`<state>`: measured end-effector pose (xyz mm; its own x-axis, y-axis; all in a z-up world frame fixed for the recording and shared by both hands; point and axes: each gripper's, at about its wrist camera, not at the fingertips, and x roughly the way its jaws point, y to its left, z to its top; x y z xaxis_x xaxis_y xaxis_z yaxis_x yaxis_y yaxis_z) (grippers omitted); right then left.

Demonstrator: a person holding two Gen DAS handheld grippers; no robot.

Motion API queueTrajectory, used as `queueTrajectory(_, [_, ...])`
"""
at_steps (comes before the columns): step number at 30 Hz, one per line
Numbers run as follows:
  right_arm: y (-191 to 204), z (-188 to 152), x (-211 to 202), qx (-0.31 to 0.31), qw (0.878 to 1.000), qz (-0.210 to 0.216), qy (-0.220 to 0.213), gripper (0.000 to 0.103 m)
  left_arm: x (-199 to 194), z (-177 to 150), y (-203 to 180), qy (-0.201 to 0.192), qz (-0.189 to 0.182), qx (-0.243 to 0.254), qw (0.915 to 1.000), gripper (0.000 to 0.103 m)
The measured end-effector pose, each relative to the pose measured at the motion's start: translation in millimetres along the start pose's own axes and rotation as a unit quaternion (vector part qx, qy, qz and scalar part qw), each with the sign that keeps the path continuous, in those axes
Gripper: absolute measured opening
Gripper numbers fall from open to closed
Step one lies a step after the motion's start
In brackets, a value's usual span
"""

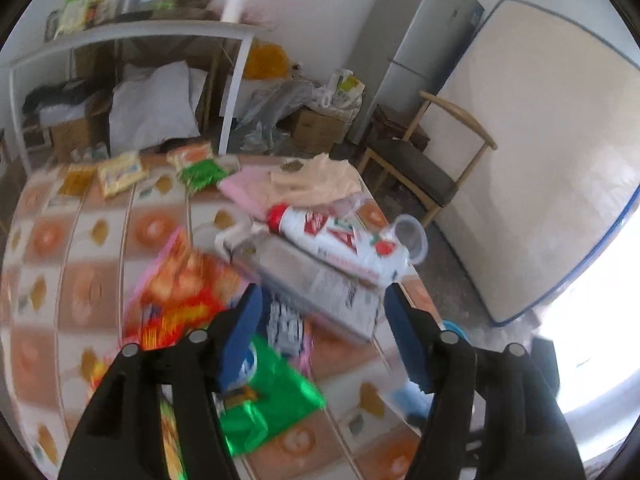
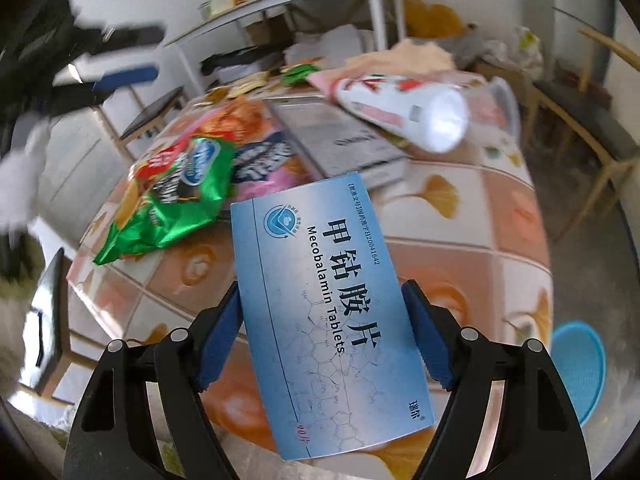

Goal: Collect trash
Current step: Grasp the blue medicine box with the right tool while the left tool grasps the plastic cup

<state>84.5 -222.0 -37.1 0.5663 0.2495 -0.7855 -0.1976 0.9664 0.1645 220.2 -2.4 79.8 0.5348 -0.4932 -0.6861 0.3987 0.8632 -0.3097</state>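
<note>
Right gripper (image 2: 322, 312) clamps the Mecobalamin tablet box (image 2: 332, 312).
Our left gripper (image 1: 322, 308) gapes wide, holding nothing above the snack wrappers (image 1: 276, 392).

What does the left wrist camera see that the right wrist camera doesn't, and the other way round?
Only the left wrist view shows the grey fridge, the mattress leaning on the wall, and the left tool, open with nothing between its pads. Only the right wrist view shows the blue medicine box held in the right tool and the blue round thing on the floor. Both show the patterned tabletop, the green snack bag, the white bottle with a red cap lying on a grey box, and the wooden chair.
</note>
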Motion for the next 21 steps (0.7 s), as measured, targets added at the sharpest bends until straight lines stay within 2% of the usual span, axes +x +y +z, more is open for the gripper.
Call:
queueTrajectory(4, [-13.0,-4.6,-0.4,0.022,1.0,-0.016,-0.007,0.074,31.3,29.5,-14.6,0.016,0.006,0.028,0.9995,0.064])
queueTrajectory(11, [-32.1,-8.9,5.6,0.065,0.998,-0.008,-0.012,0.073,100.1,59.7,-54.6,0.052,-0.002,0.074,0.9959,0.064])
queueTrajectory(15, [-37.5,-10.8,4.1,0.08,0.997,0.005,-0.018,0.073,138.8,69.4,-102.0,0.08,-0.026,0.122,0.989,0.064])
queueTrajectory(19, [-39.4,-12.4,3.1,0.085,0.996,0.01,-0.023,0.073,185.4,79.5,-159.1,0.129,-0.046,0.151,0.979,0.064])
queueTrajectory(21, [-40.6,-13.6,2.5,0.088,0.996,0.013,-0.025,0.073,206.0,82.7,-177.2,0.15,-0.036,0.159,0.9751,0.064])
